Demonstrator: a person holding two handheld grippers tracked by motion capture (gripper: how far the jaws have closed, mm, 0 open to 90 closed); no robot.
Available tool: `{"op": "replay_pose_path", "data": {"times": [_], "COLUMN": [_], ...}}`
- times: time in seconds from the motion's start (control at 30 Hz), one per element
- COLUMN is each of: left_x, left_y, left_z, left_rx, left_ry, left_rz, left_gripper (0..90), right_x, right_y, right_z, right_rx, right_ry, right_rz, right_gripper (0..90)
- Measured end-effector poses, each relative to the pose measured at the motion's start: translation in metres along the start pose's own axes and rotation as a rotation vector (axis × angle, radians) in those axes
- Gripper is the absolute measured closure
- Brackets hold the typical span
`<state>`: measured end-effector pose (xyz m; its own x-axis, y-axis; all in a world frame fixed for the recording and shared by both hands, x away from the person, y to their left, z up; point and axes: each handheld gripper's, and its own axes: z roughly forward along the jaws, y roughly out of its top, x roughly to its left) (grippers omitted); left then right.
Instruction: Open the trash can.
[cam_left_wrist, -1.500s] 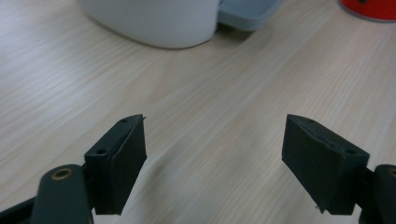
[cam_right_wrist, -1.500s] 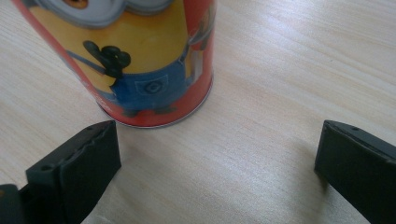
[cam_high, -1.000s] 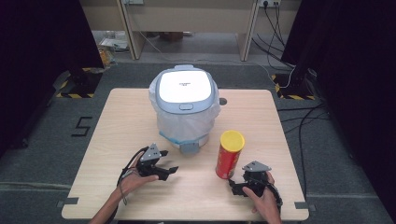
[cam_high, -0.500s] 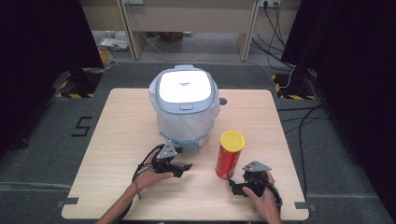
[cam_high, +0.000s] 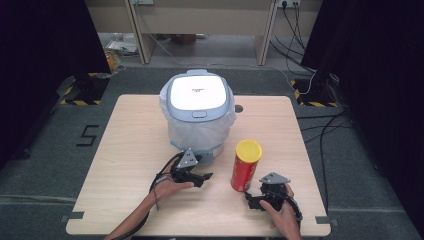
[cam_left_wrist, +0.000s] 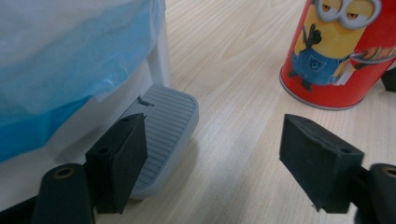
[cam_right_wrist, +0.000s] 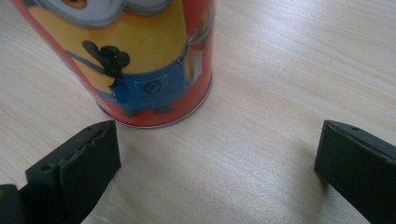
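Wooden table (cam_high: 125, 150) bears an upright red can (cam_high: 245, 167), long axis vertical, near-right of the bin (cam_high: 199, 112). Left gripper (cam_high: 200, 176) and right gripper (cam_high: 252, 200) both gape, released.

Numeral "5" on floor (cam_high: 89, 135), well left of both jaw pairs; bin lid (cam_high: 199, 91) label too small to read.

Two black handheld grippers: the left gripper (cam_high: 196, 176) and right gripper (cam_high: 260, 197) each carry a grey three-cornered plate, blocky black jaws and trailing black cable.
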<state>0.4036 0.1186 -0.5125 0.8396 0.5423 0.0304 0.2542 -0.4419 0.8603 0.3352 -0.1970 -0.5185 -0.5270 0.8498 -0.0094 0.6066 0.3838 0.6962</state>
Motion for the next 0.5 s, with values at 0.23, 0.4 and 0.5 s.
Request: {"op": "replay_pose_path", "data": {"times": [0.23,0.4,0.5], "left_x": [-0.0009,-0.0049,-0.0071], "left_y": [-0.0049,-0.0047,-0.0052], "left_z": [0.0003,0.0016,0.0025], "left_rx": [-0.006,0.015,0.018], "left_ry": [0.006,0.031,0.046], "left_rz": [0.061,0.105,0.112], "left_gripper": [23.8,24.3,24.3], "right_x": [0.0001,0.0004,0.0004], "right_y": [0.0000,0.0000,0.0000], "right_z": [0.0000,0.0000,0.0000], "right_rx": [0.000,0.001,0.001], "right_ry": [0.000,-0.001,-0.001], "right_rz": [0.001,0.000,0.001], "right_gripper": [0.4,0.3,0.3]}}
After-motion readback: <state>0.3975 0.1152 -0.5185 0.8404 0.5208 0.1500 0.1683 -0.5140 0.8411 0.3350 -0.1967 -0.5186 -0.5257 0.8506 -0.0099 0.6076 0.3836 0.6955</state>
